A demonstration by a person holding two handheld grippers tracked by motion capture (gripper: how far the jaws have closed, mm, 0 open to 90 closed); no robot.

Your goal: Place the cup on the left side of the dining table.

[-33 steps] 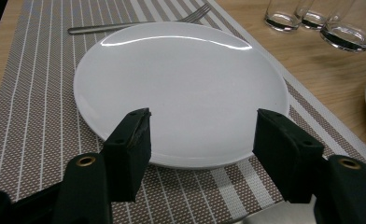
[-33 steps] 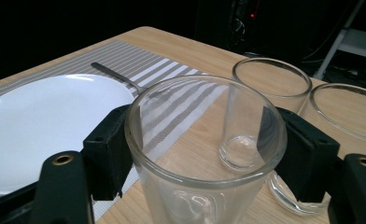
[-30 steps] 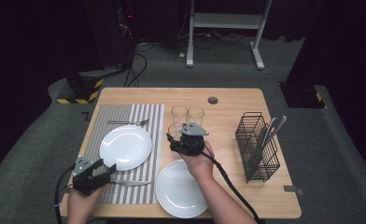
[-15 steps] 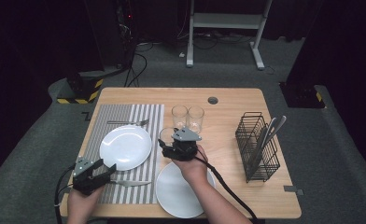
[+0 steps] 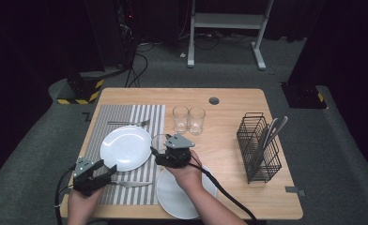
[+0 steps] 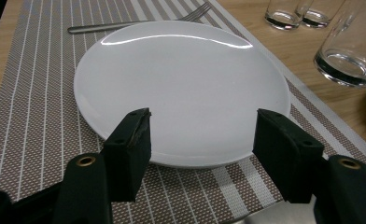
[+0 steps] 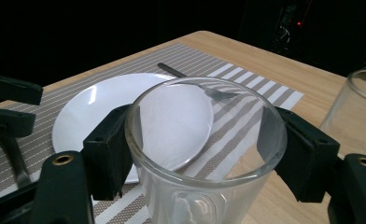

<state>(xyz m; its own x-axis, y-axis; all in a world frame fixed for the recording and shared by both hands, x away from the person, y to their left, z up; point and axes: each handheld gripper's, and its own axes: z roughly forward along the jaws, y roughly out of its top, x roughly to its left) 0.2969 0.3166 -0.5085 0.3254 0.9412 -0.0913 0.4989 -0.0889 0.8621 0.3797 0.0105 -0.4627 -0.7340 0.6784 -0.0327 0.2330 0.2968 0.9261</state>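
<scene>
The person's right forearm comes up from the near edge of the worktop (image 5: 229,101), passing over the near plate (image 5: 182,197), and the hand wraps the right gripper (image 5: 159,151) from behind with the wrist fairly straight. That gripper points away and slightly left, roughly level, with its grey three-cornered plate on top and its cable trailing back toward the near right. Its jaws stand wide and sit against either side of a clear drinking glass (image 7: 204,154), which is upright between them, just at the right edge of the striped placemat (image 5: 126,117) and close beside the far plate (image 5: 126,147). In the right gripper view the black pads press on the glass wall left and right, so it is gripped. The left hand rests low at the near left corner of the worktop, fist closed round the left gripper (image 5: 108,169), which lies almost flat and aims right and a little far, toward the far plate. Its jaws are spread wide with nothing between them; in the left gripper view they frame the near rim of that plate without touching it. A knife (image 5: 133,184) lies on the placemat just beyond the left gripper. A fork (image 5: 128,123) lies on the far side of the plate, two more glasses (image 5: 189,119) stand further back, and a wire basket (image 5: 259,145) of cutlery sits at the right.
</scene>
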